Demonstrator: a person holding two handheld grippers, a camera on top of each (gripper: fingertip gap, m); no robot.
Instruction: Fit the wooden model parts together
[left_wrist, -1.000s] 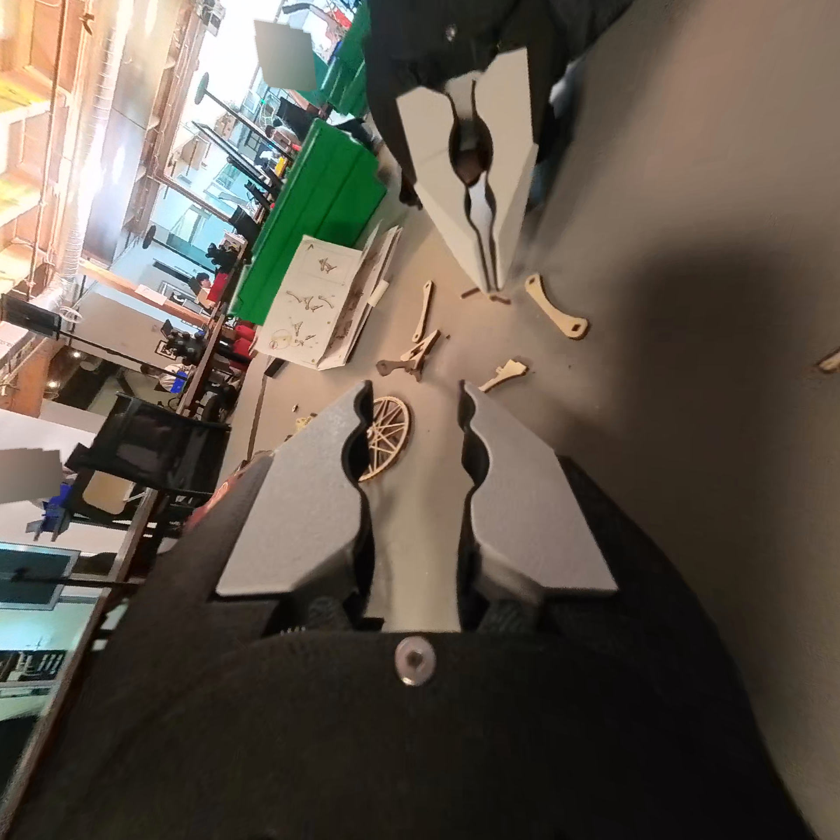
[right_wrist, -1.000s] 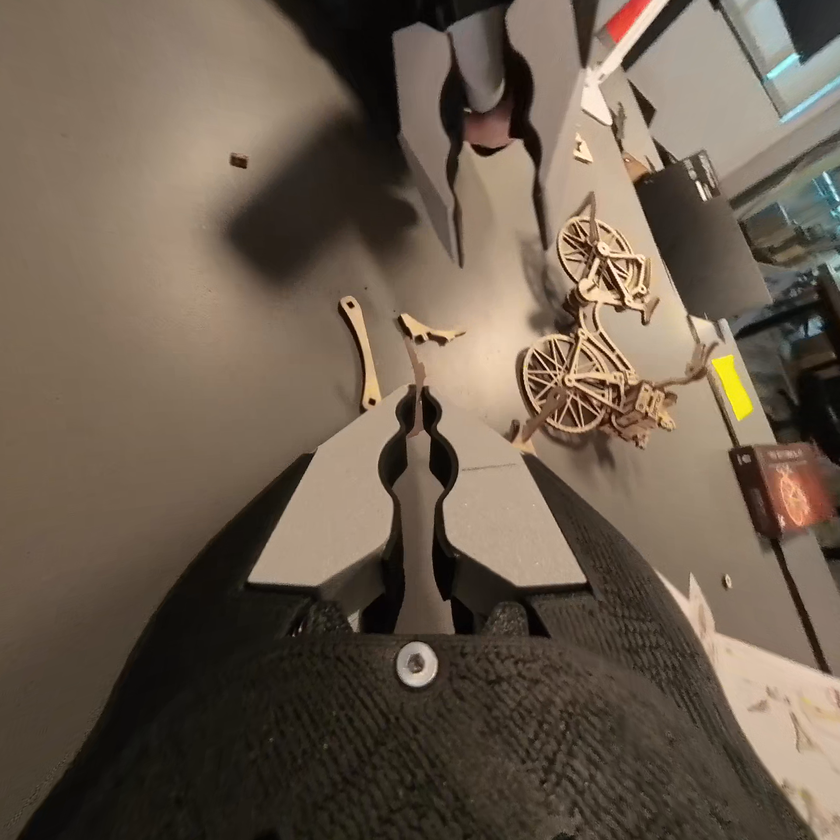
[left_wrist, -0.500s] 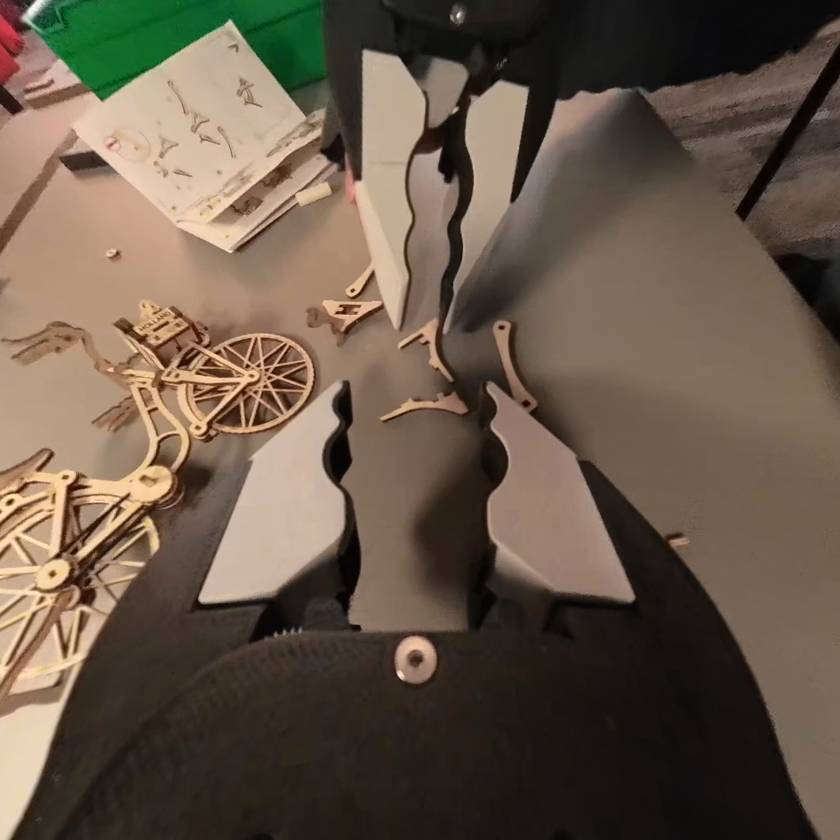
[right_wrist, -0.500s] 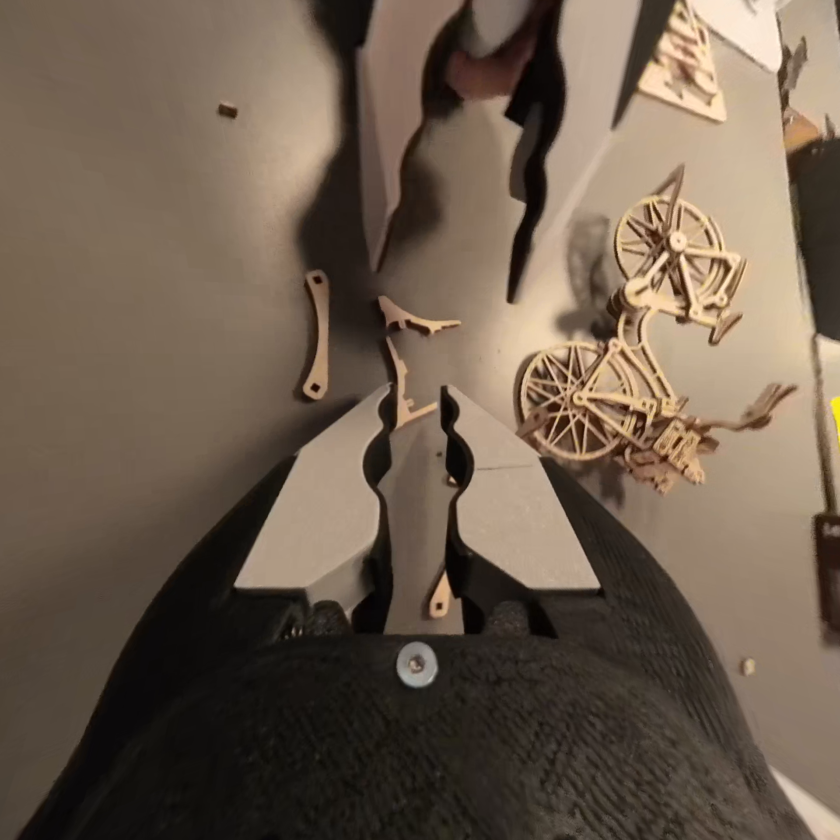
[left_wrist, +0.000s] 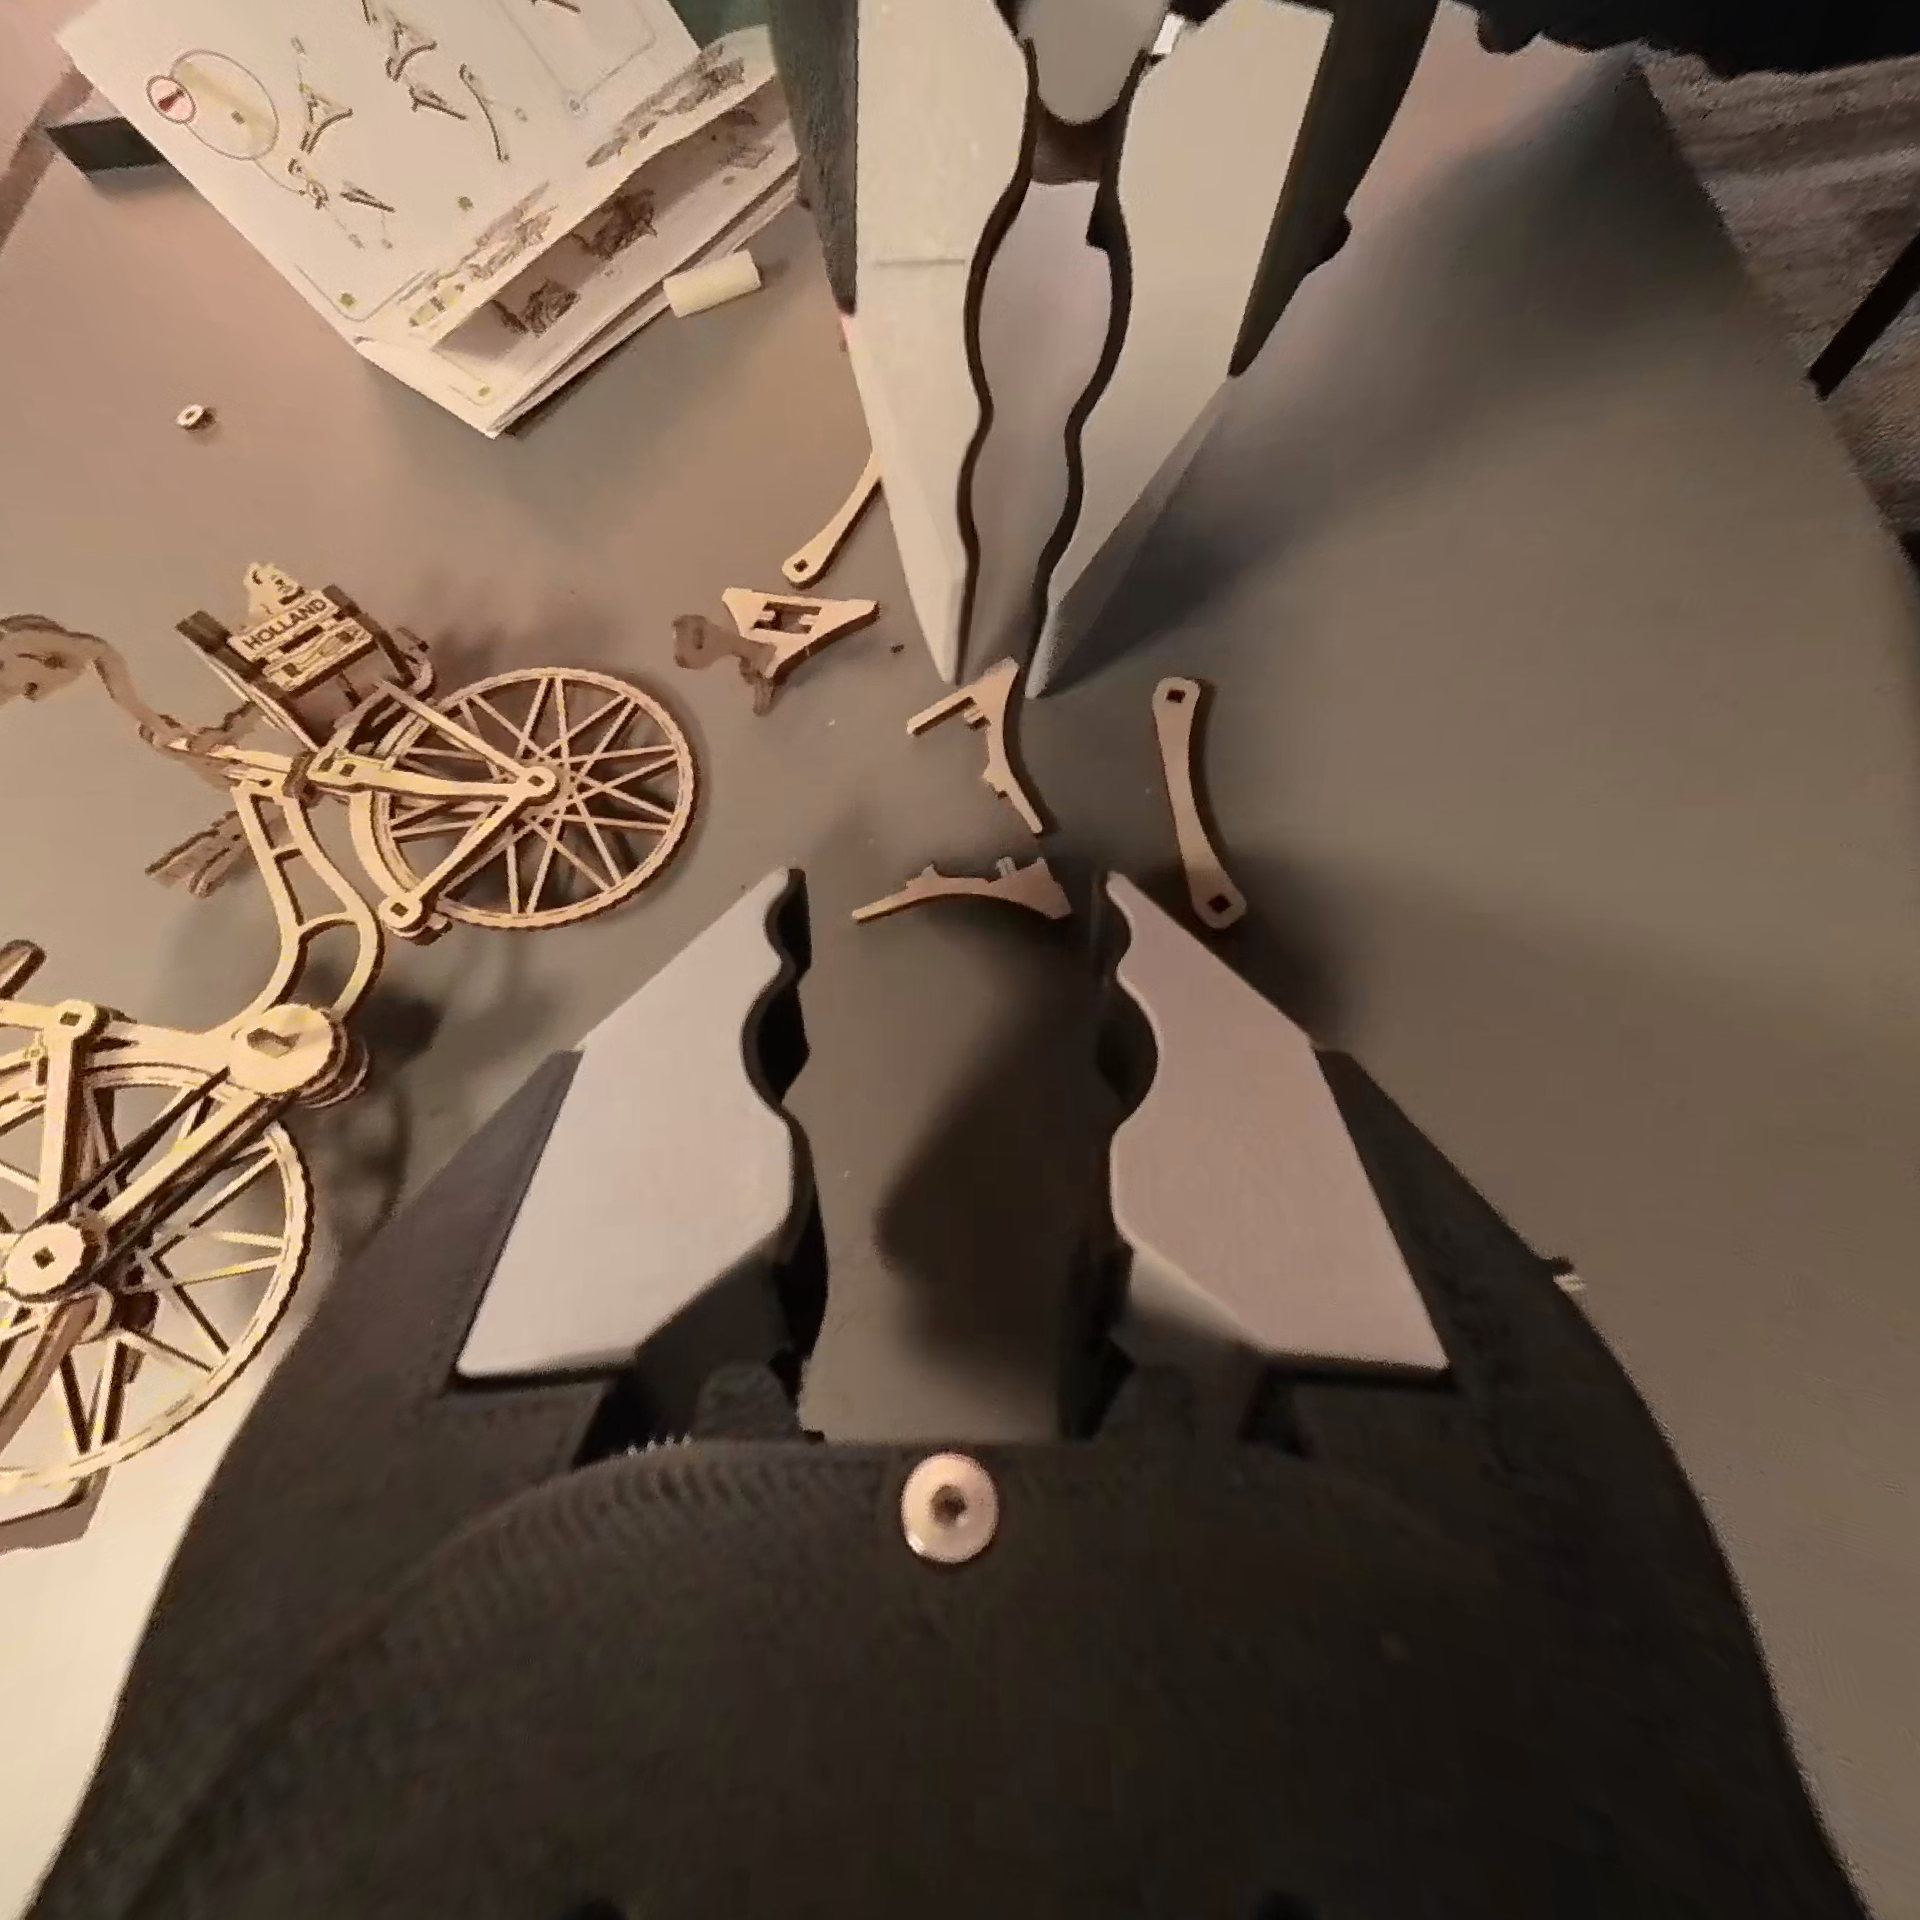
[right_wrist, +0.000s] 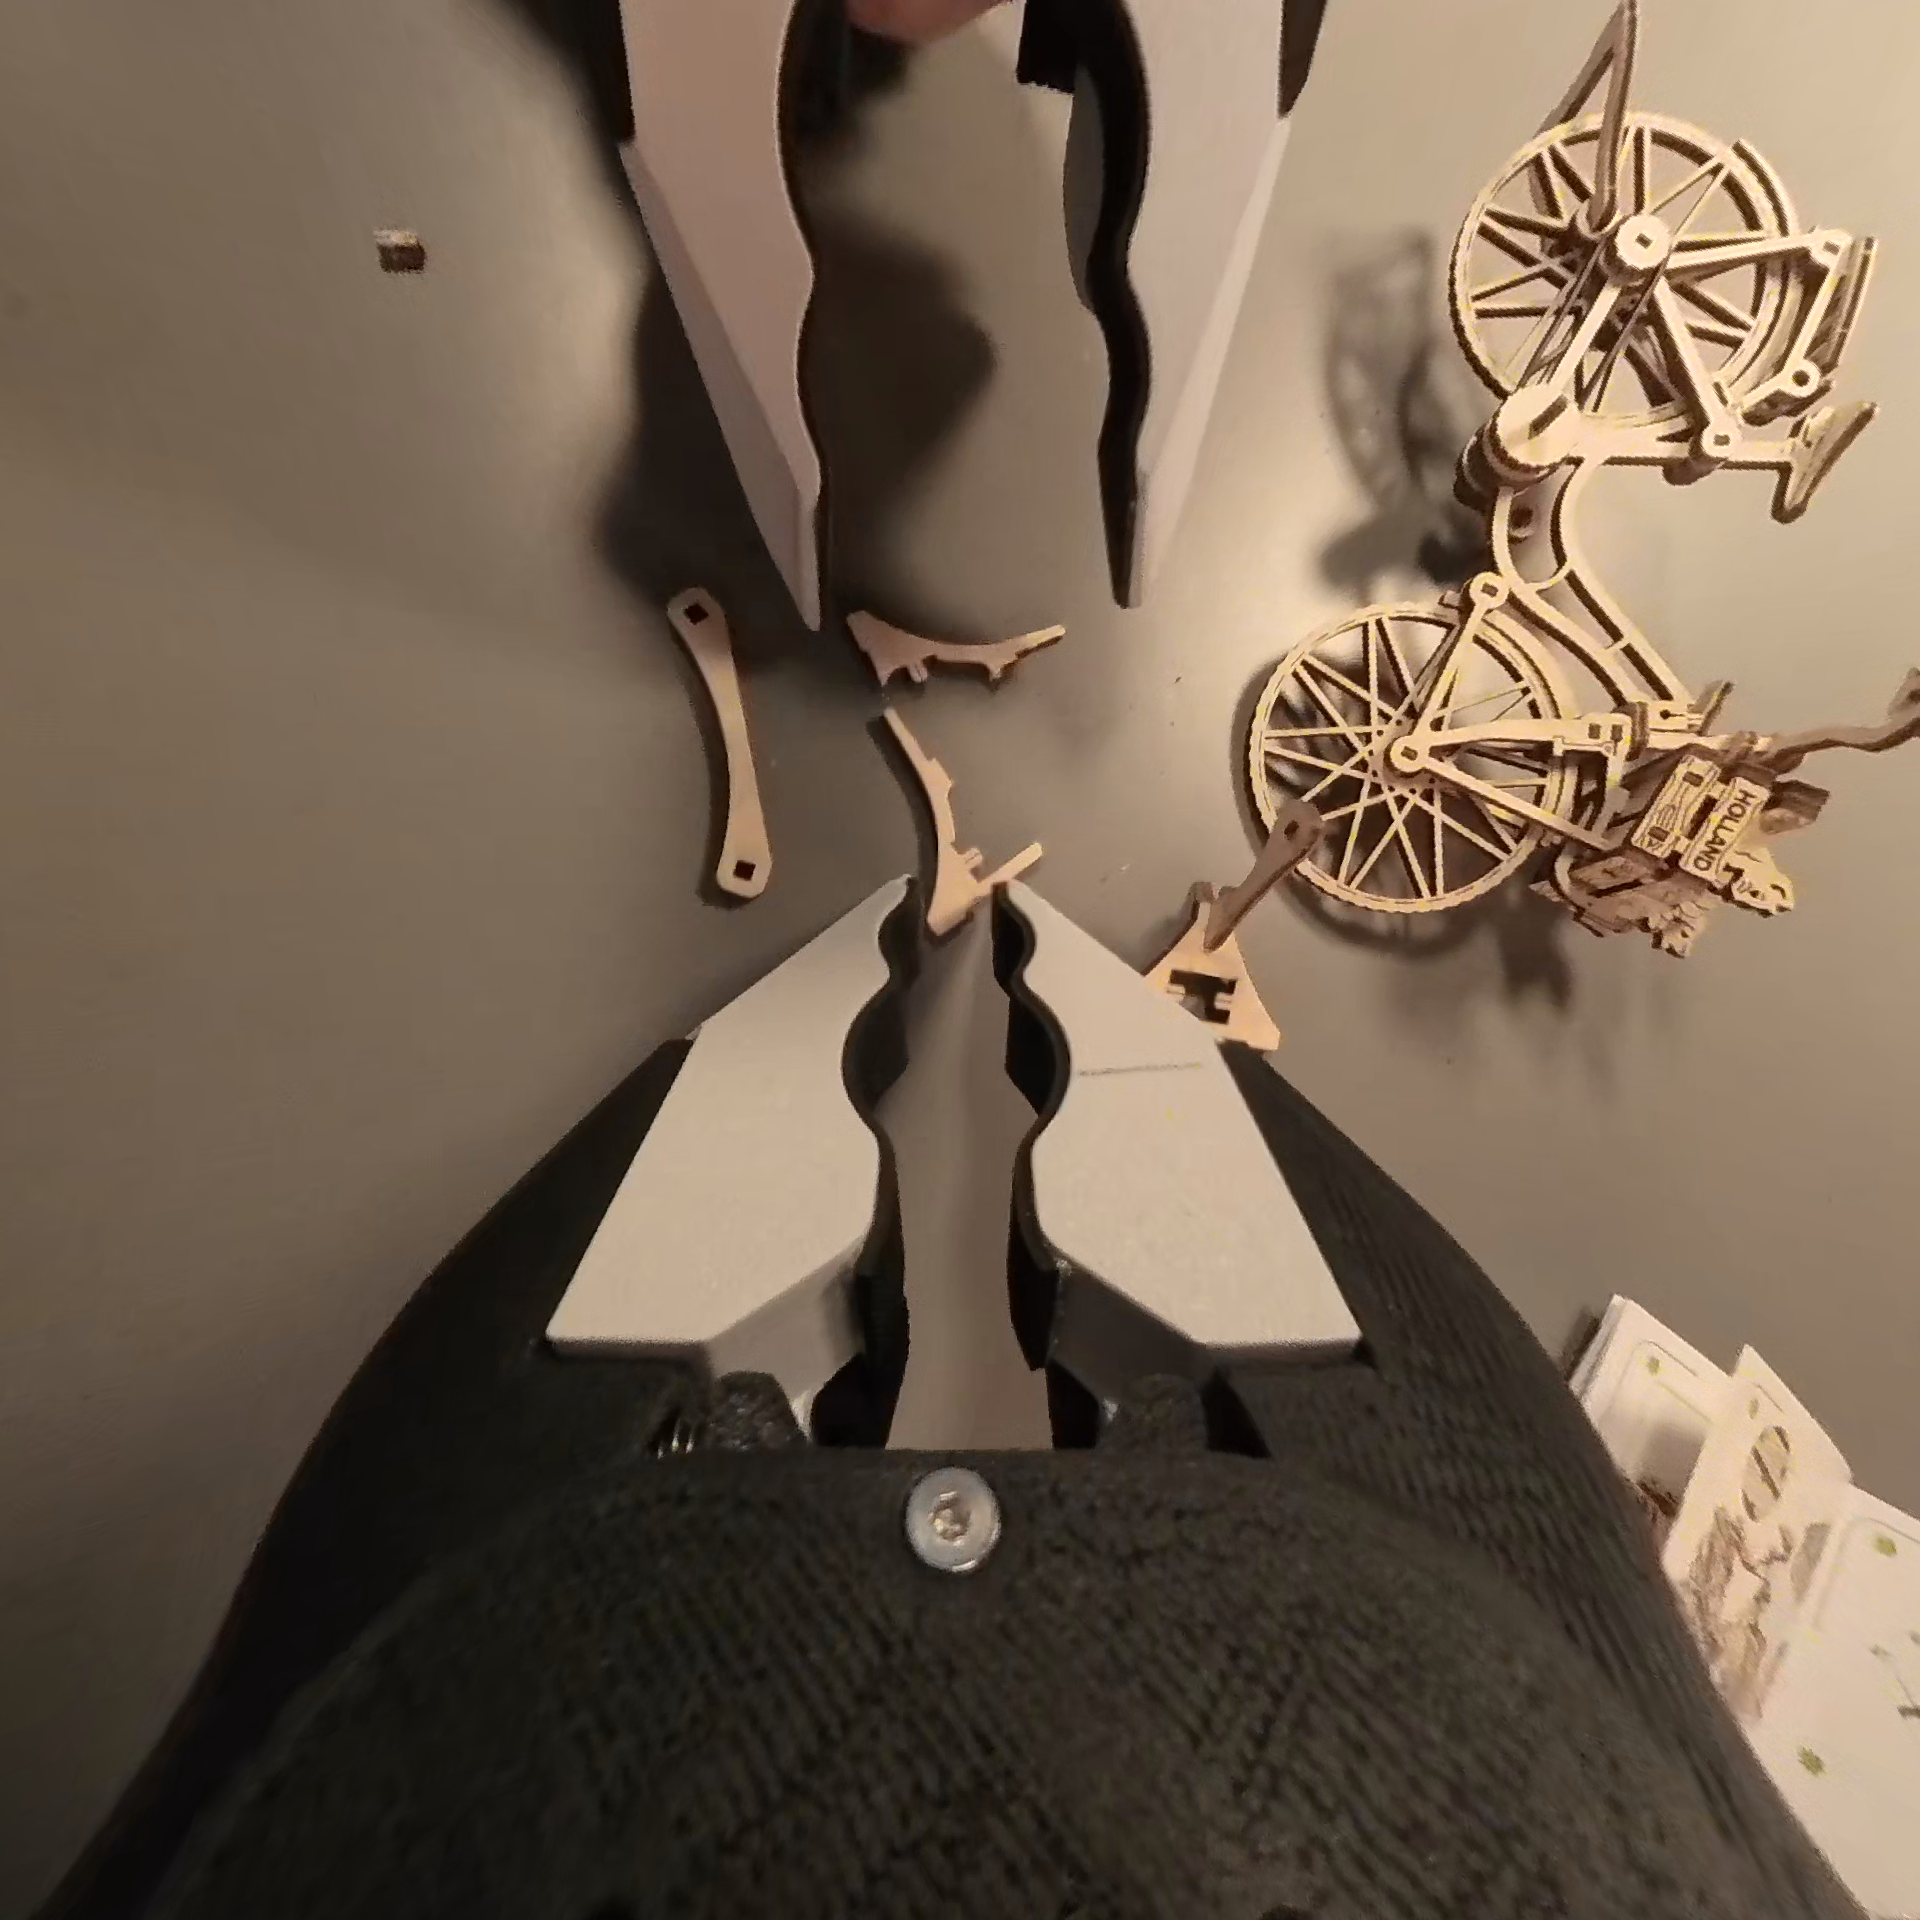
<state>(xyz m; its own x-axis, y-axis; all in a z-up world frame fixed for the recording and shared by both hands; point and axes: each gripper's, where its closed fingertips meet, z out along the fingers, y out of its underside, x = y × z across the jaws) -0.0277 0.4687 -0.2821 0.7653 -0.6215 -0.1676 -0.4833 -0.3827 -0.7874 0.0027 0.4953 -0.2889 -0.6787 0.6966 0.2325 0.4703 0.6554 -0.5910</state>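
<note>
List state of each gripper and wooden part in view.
Left gripper: open, empty, over the table.
Right gripper: open, tips either side of the notched strip.
Notched strip: flat on the table, not gripped.
Toothed piece: loose, flat.
Curved bar: loose, flat.
Triangle piece: loose, flat.
Bicycle: partly built, on its side.
Booklet: open.

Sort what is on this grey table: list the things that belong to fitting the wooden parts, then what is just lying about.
Belongs to the job:
- half-built wooden bicycle model
- notched curved wooden strip at the right gripper
- spiky curved wooden piece before the open left gripper
- long curved wooden bar with square holes
- triangular wooden piece

Lying about:
- white instruction booklet
- small white cylinder
</note>
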